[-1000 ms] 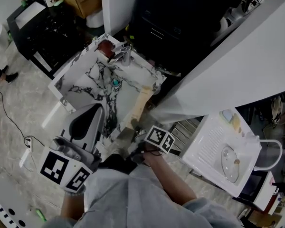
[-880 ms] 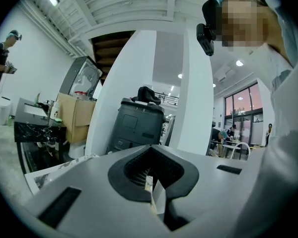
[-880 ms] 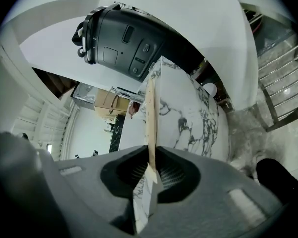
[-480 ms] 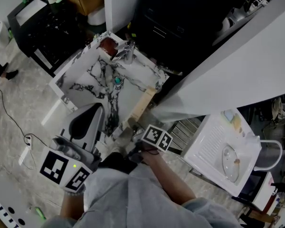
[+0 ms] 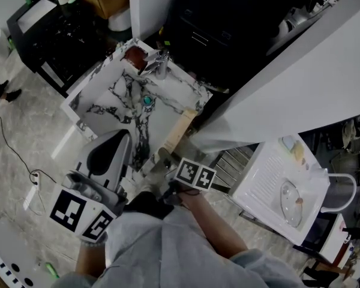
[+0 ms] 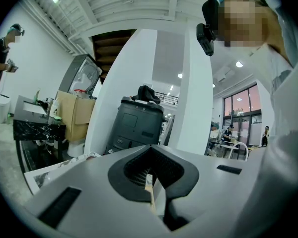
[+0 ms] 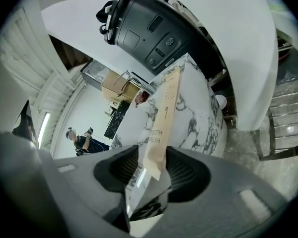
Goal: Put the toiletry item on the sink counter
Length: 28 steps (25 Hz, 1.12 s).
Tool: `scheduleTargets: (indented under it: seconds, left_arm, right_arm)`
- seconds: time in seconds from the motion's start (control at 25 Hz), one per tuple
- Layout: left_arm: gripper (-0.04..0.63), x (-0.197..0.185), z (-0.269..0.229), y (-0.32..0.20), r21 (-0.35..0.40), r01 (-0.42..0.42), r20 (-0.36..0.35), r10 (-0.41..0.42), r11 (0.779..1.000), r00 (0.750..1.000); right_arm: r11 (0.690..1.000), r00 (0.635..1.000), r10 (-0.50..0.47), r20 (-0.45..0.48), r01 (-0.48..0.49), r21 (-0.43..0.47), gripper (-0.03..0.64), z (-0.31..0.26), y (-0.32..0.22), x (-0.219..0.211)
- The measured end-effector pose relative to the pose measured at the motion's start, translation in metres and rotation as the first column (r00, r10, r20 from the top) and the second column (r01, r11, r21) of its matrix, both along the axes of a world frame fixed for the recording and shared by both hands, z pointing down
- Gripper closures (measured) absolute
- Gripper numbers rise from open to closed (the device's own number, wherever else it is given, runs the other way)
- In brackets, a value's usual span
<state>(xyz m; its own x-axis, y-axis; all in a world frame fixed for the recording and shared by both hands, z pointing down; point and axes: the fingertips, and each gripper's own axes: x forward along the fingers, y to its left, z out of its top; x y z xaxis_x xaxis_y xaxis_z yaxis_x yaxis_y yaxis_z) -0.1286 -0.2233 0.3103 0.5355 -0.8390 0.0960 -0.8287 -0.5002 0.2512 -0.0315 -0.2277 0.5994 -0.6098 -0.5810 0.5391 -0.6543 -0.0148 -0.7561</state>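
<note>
As right gripper (image 7: 154,170) jaws just opened, toothbrush box (image 7: 164,113) between.

**Toothbrush box** (image 7: 161,125), tan card, right gripper view:
- Printed numeral "1".
- Below it, two lines of capitals reading "OOTH" and "RUSH". The first letter of each line is lost at the box edge.
- The lower white panel carries dark print, too blurred to read.

**Left marker cube** (image 5: 78,213) and **right marker cube** (image 5: 195,174), head view:
- Black-and-white square code patterns.
- No letters or numbers.
</note>
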Motion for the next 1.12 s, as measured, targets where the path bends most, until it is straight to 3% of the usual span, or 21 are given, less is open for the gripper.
scheduleTargets:
  seconds: [0.6, 0.8, 1.0, 1.12]
  left_arm:
    - [0.591, 0.005, -0.003, 0.004, 0.01, -0.012, -0.009, 0.012, 1.0, 1.0]
    - [0.591, 0.008, -0.007, 0.005, 0.019, -0.009, -0.008, 0.009, 1.0, 1.0]
    - [0.591, 0.011, -0.012, 0.006, 0.036, -0.009, -0.007, 0.009, 0.999, 1.0]
    - [0.591, 0.012, -0.016, 0.007, 0.046, -0.006, -0.005, 0.006, 0.999, 1.0]
  right_arm:
    - [0.999, 0.998, 0.008, -0.056, -0.006, 0.032, 0.445, -0.008, 0.01, 0.03]
    - [0.991, 0.994, 0.021, -0.109, -0.006, 0.134, 0.446, -0.035, 0.008, 0.053]
    - [0.963, 0.988, 0.048, -0.149, -0.006, 0.27, 0.456, -0.078, -0.003, 0.069]
    - [0.94, 0.982, 0.066, -0.176, -0.002, 0.341, 0.519, -0.104, -0.01, 0.074]
